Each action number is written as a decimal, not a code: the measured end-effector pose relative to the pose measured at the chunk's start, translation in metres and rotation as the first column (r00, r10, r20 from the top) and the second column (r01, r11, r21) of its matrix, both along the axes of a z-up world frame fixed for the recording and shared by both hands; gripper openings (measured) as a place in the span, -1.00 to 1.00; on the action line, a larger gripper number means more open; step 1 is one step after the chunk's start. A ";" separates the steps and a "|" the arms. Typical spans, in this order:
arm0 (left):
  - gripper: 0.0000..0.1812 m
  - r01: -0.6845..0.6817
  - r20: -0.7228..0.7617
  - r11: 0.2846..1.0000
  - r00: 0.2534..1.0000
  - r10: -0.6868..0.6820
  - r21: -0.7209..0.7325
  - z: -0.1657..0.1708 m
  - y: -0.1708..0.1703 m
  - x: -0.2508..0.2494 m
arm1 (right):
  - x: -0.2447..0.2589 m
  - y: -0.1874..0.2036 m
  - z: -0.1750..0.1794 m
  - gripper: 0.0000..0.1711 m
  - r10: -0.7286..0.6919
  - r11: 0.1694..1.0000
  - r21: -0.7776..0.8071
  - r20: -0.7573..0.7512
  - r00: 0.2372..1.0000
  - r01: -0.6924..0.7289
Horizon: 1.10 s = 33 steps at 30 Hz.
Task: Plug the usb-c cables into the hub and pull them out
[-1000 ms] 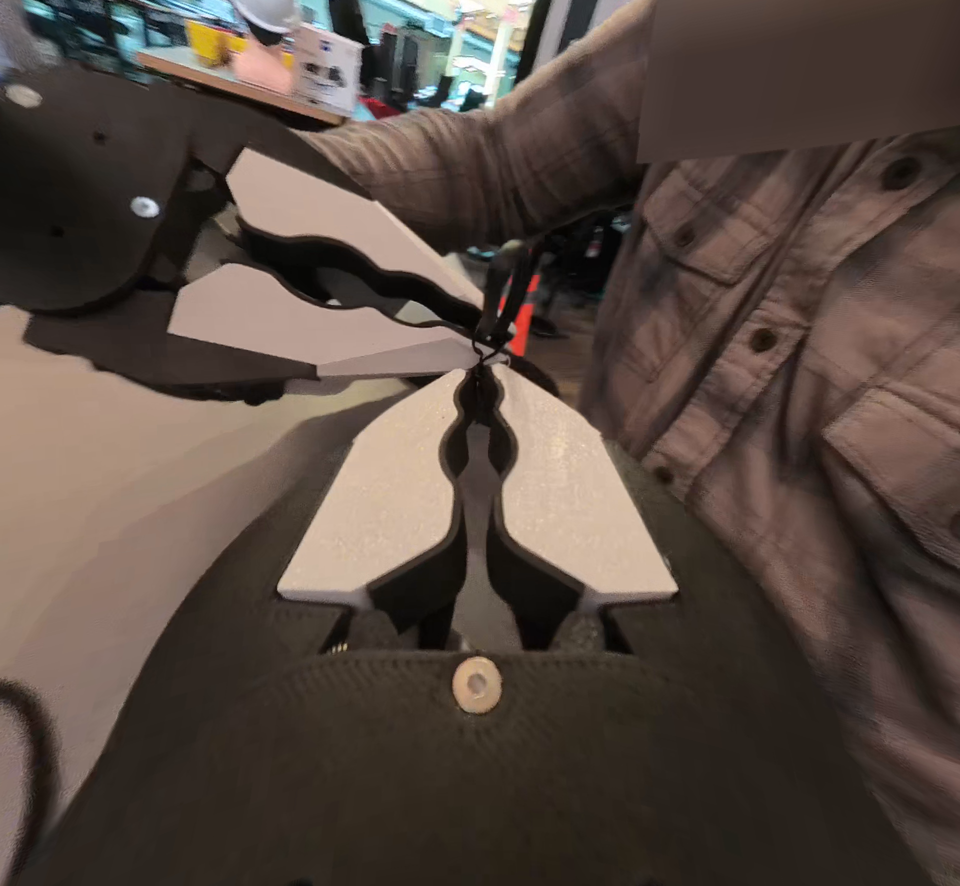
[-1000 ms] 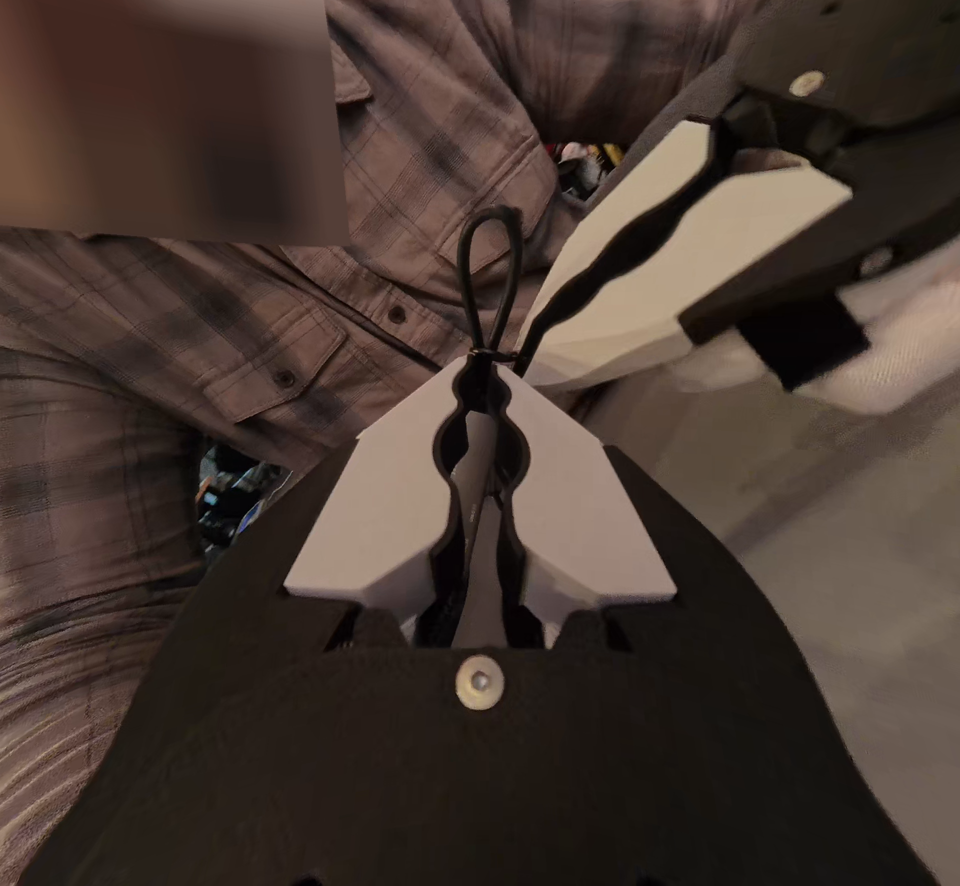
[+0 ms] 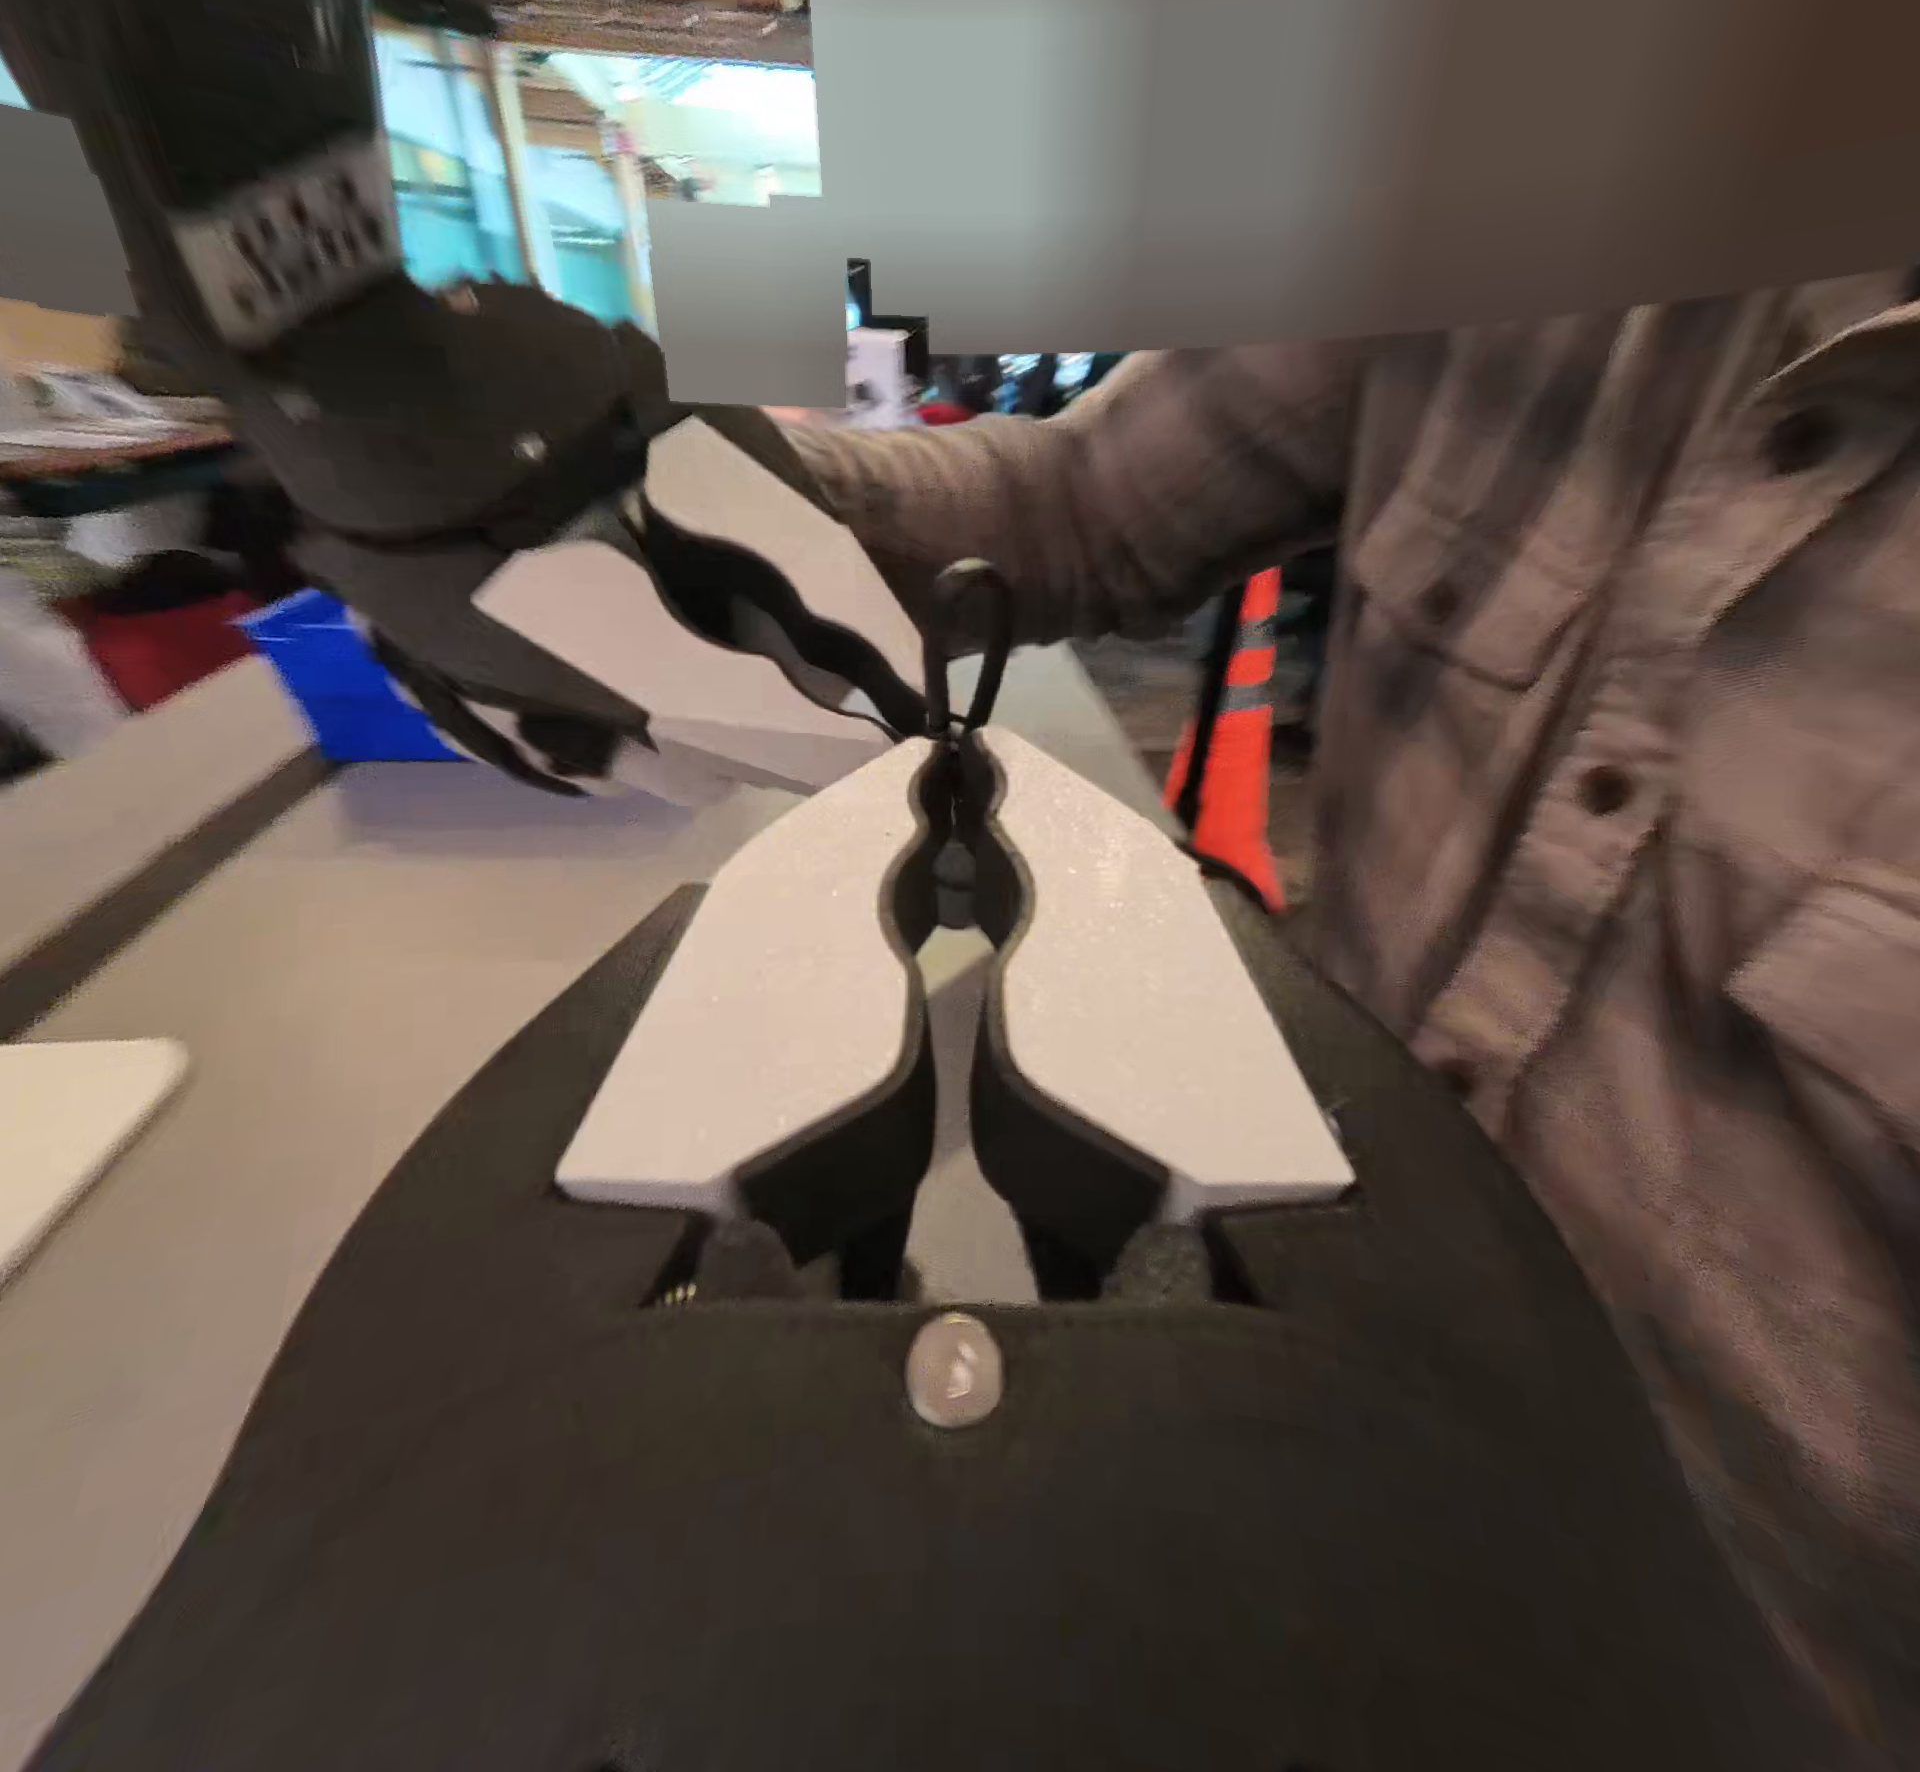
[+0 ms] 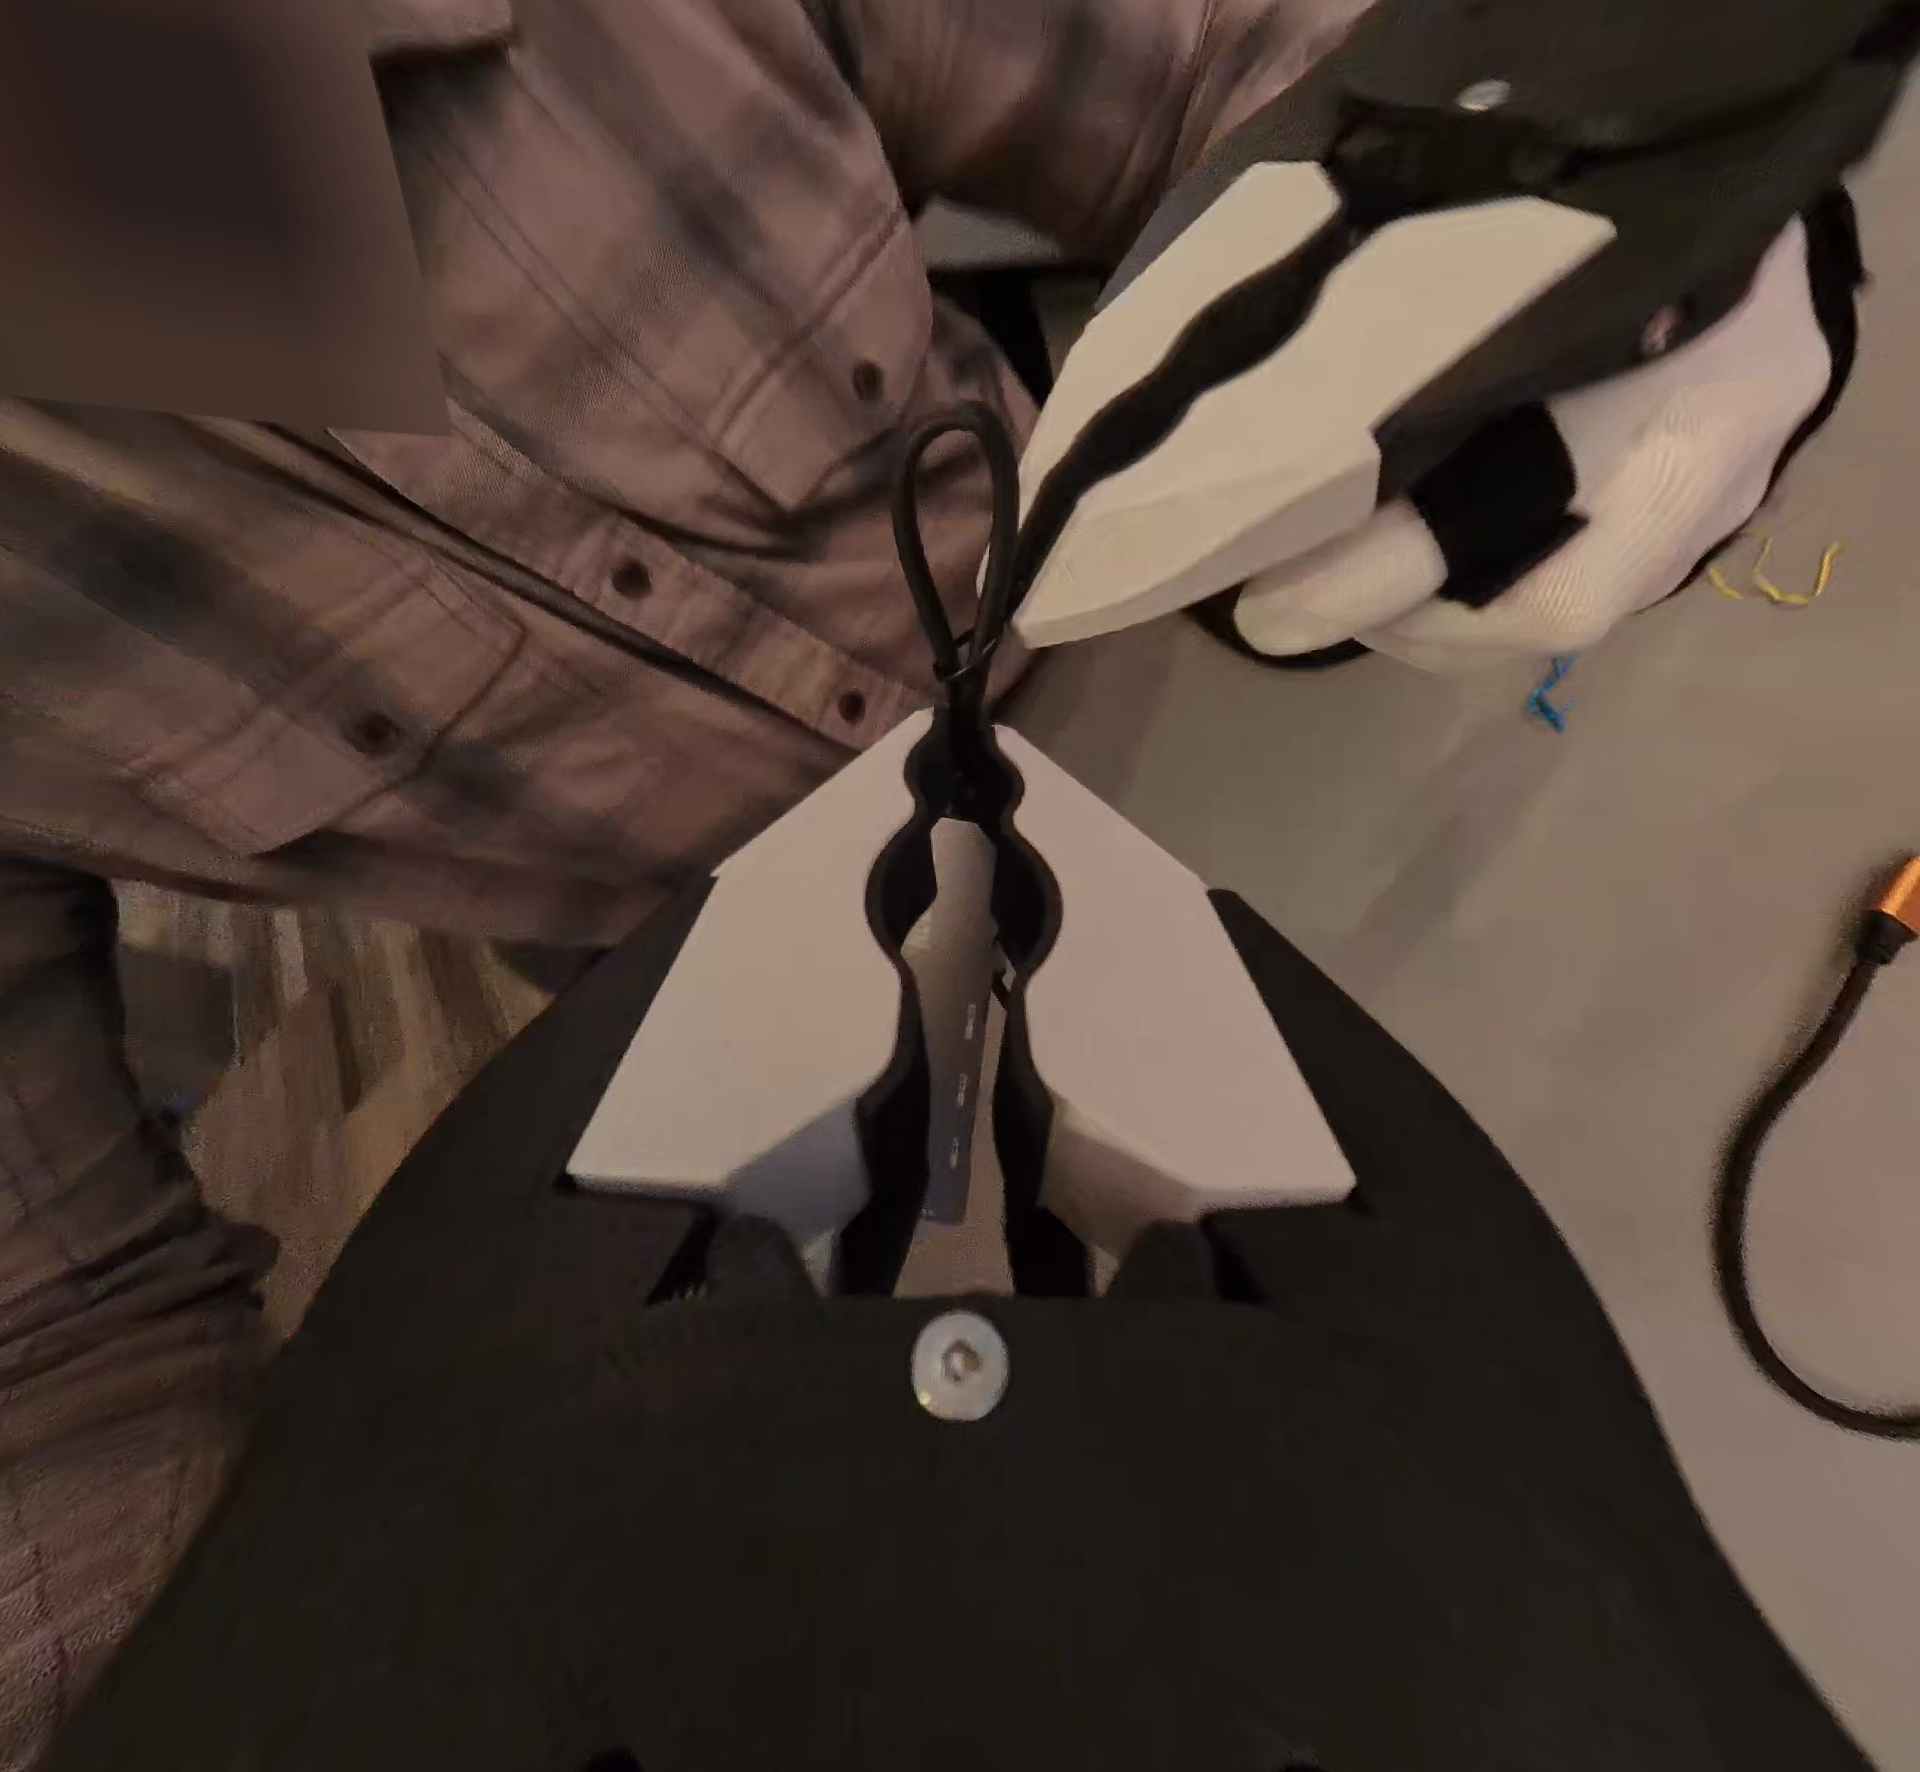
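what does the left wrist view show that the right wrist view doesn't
Only the left wrist view shows the orange traffic cone, the blue bin and a white flat slab at the table edge.

Only the right wrist view shows the orange-tipped braided black cable lying on the grey table, the white-gloved hand, and the grey hub between the right gripper's fingers.

Both show the thin black tied cable loop where the left gripper and right gripper meet, both shut, and the plaid shirt.
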<state>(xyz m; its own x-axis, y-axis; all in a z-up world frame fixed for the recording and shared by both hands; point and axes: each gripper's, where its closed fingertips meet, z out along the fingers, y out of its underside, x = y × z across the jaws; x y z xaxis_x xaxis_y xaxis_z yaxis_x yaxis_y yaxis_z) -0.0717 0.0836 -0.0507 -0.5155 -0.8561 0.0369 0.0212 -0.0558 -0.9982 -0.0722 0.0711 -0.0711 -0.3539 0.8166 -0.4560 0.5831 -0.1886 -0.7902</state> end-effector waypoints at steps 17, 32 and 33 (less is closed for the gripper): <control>-0.98 -0.682 0.667 -0.174 0.572 0.478 0.710 0.030 0.074 0.020 | 0.000 0.061 0.035 -0.98 -0.609 0.772 -0.573 -0.539 0.582 0.277; -0.96 -0.634 0.748 -0.399 0.587 0.309 0.662 0.006 0.093 0.020 | 0.000 0.079 0.021 -1.00 -0.802 0.591 -0.737 -0.494 0.336 0.328; -0.95 -0.626 0.733 -0.381 0.597 0.326 0.680 0.003 0.094 0.020 | 0.001 0.081 0.020 -1.00 -0.804 0.590 -0.734 -0.491 0.337 0.336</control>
<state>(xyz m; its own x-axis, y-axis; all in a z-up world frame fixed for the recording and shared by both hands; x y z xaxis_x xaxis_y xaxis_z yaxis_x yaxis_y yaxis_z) -0.0521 0.1779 -0.0481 0.2465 0.1263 -0.9609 -0.4528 0.8916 0.0010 -0.0717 0.1516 -0.0509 -0.2455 0.7283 -0.6398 -0.5619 -0.6447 -0.5183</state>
